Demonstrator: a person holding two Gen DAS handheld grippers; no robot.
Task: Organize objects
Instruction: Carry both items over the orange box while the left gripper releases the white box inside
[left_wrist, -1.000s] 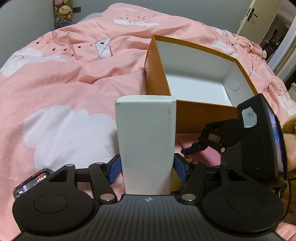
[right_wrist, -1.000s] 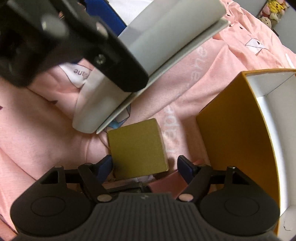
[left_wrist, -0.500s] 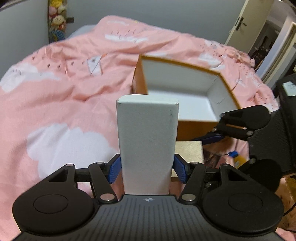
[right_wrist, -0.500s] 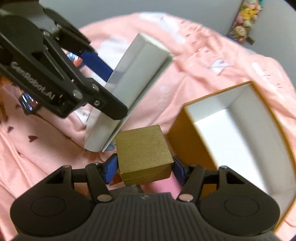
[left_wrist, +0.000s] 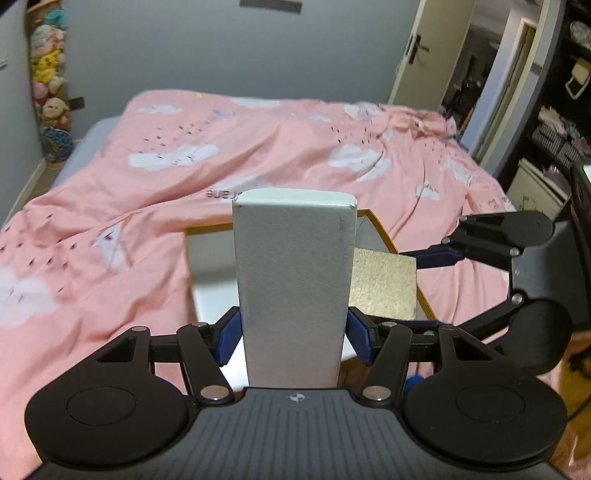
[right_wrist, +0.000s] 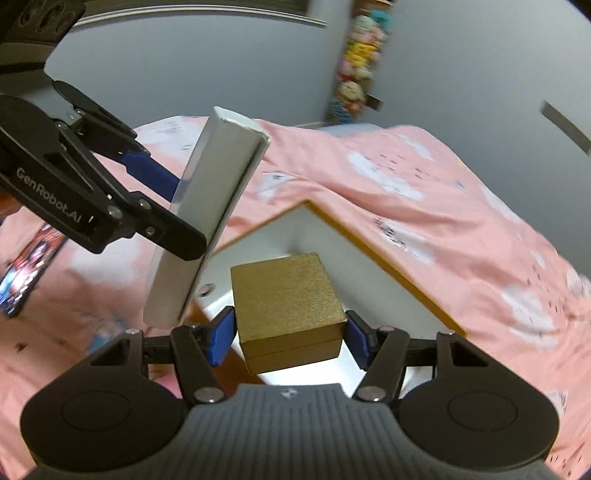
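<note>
My left gripper (left_wrist: 293, 332) is shut on a tall white box (left_wrist: 293, 280) and holds it upright over the near-left part of an open orange carton with a white inside (left_wrist: 207, 266). My right gripper (right_wrist: 286, 332) is shut on a small gold box (right_wrist: 284, 295) and holds it above the same carton (right_wrist: 388, 266). In the left wrist view the gold box (left_wrist: 384, 284) shows to the right of the white box. In the right wrist view the white box (right_wrist: 207, 221) hangs at the left.
The carton lies on a bed with a pink cloud-print duvet (left_wrist: 295, 147). A phone (right_wrist: 22, 273) lies on the duvet at the left. Plush toys (left_wrist: 48, 88) hang on the far wall. A door (left_wrist: 417, 51) stands at the far right.
Both grippers have lifted and moved forward over the carton. The right gripper has closed on the gold box and picked it up off the duvet.
</note>
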